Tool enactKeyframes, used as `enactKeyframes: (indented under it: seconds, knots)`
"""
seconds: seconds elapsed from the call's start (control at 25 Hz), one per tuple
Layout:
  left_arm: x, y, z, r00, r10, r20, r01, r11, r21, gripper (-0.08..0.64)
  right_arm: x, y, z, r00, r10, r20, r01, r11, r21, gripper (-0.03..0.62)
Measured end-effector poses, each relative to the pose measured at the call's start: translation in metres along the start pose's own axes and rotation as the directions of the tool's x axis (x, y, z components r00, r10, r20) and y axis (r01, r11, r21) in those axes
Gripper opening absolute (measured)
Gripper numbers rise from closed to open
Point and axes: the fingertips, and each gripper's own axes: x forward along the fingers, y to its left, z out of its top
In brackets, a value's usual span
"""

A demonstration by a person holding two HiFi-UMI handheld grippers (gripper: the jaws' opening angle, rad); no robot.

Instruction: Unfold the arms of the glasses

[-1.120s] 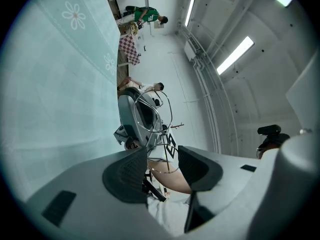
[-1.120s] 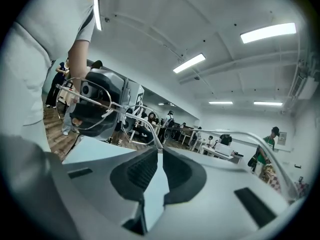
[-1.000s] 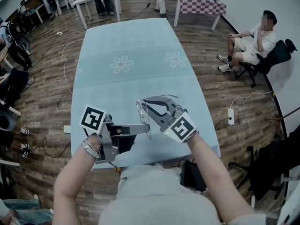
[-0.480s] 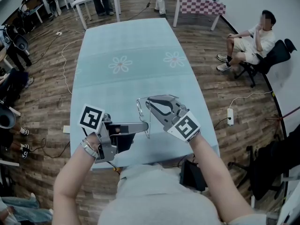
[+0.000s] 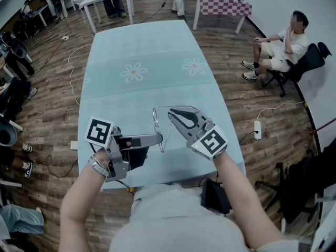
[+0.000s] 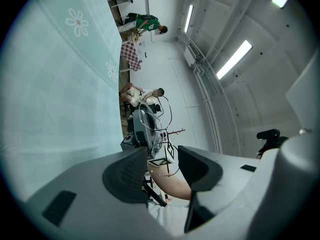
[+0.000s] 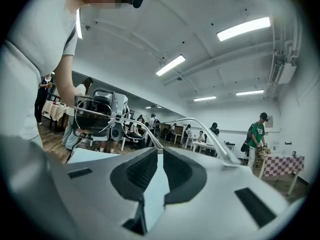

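Silver wire forms the thin-rimmed glasses (image 5: pixel 156 121), held in the air over the near end of the pale blue-green, flower-printed table (image 5: pixel 142 46), at about 6 o'clock on its top. The left gripper (image 5: pixel 157 138), reaching in from 9 o'clock, has its jaws narrowly apart with a lens rim spanning the gap, which I read as a grip on the front. The right gripper (image 5: pixel 172 114), at 3 o'clock of the frame, has its jaws nearly together, pinching the tip of one wire arm (image 5: pixel 165 133). That arm lies close to the front, barely swung out, while the other arm (image 5: pixel 168 107) already juts toward 3 o'clock. So the step in hand looks like opening the second arm. The next move calls for drawing its tip toward 3 o'clock in an arc about the hinge, gently, since the wire looks springy.
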Motion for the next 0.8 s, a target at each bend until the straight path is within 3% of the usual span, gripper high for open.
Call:
enactKeyframes:
  seconds: [0.8]
  knots:
    - [-0.017, 0.006, 0.017, 0.997, 0.021, 0.08, -0.021, 1.0, 0.006, 0.199, -0.025, -0.015, -0.003, 0.996, -0.093, 0.011, 0.092, 0.993, 0.079, 0.032]
